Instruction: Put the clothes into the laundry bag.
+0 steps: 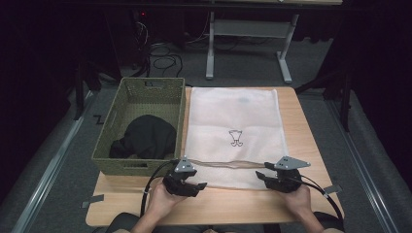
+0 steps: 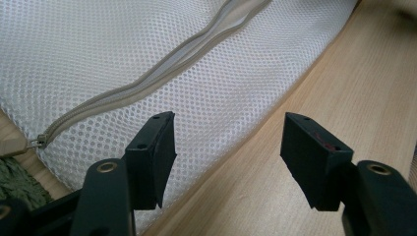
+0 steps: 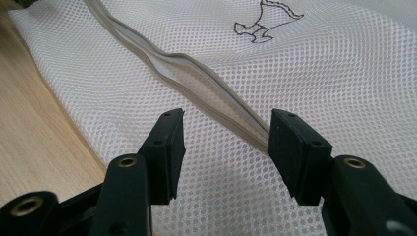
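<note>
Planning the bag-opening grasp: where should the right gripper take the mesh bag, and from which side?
Grip the upper lip of the zipper where it gapes open on the mesh bag. Elsewhere the mesh lies flat on the table, with little to pinch. The right gripper, jaws open, probably does best coming from the near edge, one jaw into the gap.

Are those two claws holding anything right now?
No. The left gripper and right gripper both stand open over the mesh bag, nothing between the jaws.

White mesh laundry bag (image 1: 233,131) flat on table, zipper (image 1: 228,164) closed.
</note>
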`<state>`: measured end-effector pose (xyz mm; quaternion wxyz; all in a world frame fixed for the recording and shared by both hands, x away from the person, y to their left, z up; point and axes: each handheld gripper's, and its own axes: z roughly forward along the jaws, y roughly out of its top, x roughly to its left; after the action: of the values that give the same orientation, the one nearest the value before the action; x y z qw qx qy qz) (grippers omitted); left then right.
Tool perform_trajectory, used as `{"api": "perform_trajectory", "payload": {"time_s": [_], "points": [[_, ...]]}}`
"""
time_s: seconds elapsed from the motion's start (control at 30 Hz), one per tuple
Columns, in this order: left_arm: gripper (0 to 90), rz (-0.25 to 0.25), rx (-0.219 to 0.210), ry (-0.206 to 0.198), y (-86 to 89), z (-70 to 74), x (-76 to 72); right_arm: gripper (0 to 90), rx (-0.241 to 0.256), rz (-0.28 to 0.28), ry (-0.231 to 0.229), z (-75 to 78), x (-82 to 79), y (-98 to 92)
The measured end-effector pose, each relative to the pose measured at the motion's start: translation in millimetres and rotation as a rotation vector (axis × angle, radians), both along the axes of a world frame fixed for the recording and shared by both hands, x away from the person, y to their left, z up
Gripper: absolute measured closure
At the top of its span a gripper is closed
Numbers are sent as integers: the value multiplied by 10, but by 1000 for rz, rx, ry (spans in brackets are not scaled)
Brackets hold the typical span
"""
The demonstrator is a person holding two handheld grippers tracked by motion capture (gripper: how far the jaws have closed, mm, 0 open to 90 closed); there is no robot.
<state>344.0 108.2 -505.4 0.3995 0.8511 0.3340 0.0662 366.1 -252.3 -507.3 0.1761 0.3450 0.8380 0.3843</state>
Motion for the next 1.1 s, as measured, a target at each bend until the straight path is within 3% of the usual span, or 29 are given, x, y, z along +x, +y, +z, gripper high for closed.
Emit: {"api": "perform_trajectory", "payload": {"time_s": [0.8,1.1], "points": [[384,17,20,13,-13,-25,34,471,-11,7,-16,-29,13,-15],[381,2,-18,15,-9,4,32,471,-2,1,-21,-28,7,-11]]}}
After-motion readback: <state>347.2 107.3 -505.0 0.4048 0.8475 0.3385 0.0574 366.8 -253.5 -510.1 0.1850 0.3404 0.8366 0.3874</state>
